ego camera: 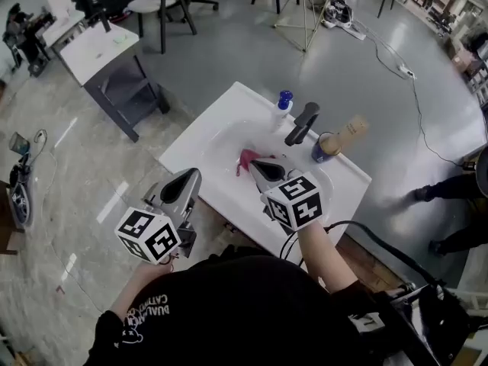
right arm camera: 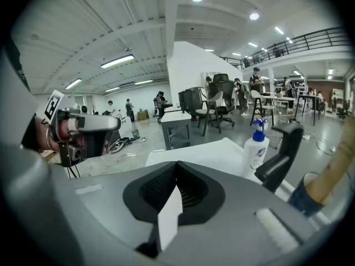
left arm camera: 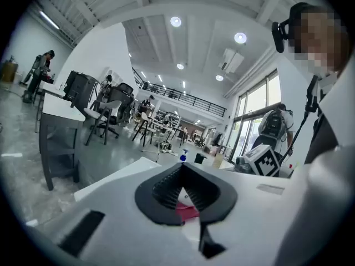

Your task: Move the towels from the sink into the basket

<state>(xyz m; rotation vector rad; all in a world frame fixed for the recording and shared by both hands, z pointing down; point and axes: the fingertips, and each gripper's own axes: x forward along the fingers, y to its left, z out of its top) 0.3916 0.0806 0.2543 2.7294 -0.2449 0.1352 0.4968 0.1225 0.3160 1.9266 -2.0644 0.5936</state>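
Observation:
A red towel [ego camera: 245,160] lies crumpled in the basin of the white sink [ego camera: 221,139]. My right gripper [ego camera: 261,169] hangs over the basin with its tip just right of the towel. Its jaws are shut, and in the right gripper view [right arm camera: 176,168] no red shows between them. My left gripper [ego camera: 185,185] is at the sink's near left edge, apart from the towel, with its jaws together. In the left gripper view [left arm camera: 181,170] the red towel [left arm camera: 187,211] shows beyond and below the jaws. No basket is in view.
A black faucet [ego camera: 303,123] stands at the sink's back, with a blue-capped soap bottle [ego camera: 284,102] to its left and a cup holding a brush [ego camera: 333,143] to its right. A grey table [ego camera: 107,56] stands far left. A cable [ego camera: 412,105] runs over the floor.

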